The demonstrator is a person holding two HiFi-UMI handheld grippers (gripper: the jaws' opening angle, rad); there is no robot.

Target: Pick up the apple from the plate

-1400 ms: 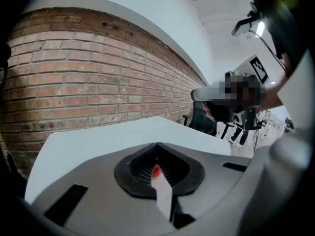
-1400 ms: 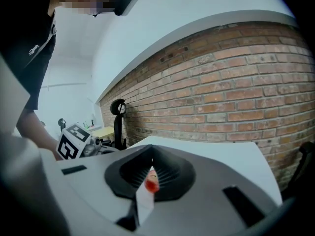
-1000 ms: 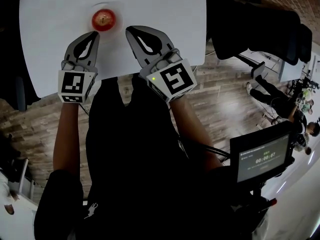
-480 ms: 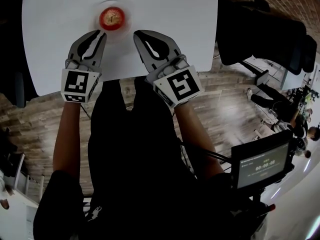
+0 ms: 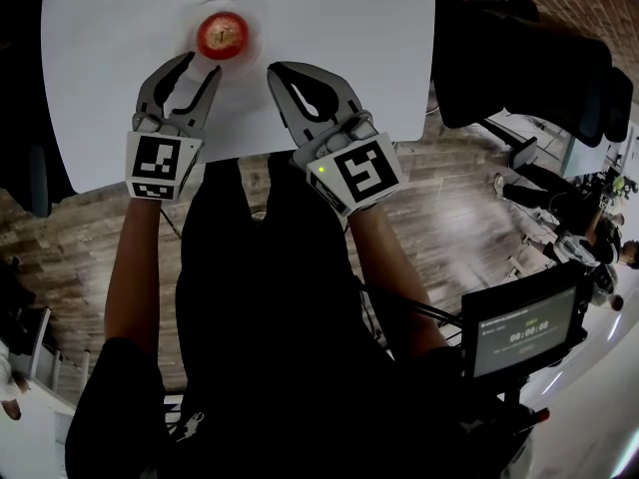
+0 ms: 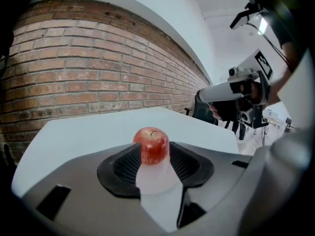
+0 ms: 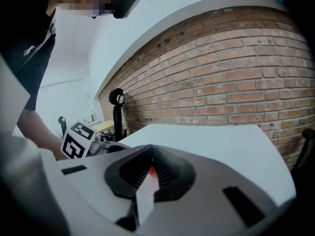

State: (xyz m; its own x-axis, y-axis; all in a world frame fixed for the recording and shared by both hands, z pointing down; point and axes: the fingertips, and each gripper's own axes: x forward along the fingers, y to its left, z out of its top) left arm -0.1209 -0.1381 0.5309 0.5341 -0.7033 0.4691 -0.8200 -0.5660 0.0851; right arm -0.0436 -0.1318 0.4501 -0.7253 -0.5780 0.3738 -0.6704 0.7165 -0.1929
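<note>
The round red apple (image 5: pixel 222 35) is seen, untouched, just ahead of the grey left gripper (image 5: pixel 197 68), whose jaws are opening; the grey right gripper's (image 5: pixel 276 70) jaws seem closed, nothing held.

Table (image 5: pixel 339 58) overexposed, glaring; fisheye bending, dark vignetted corners.

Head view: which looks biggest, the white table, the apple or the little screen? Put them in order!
1. White table, by far the biggest.
2. Screen, though it sits nearer the camera, which may make it look bigger.
3. Apple, the smallest.
</note>
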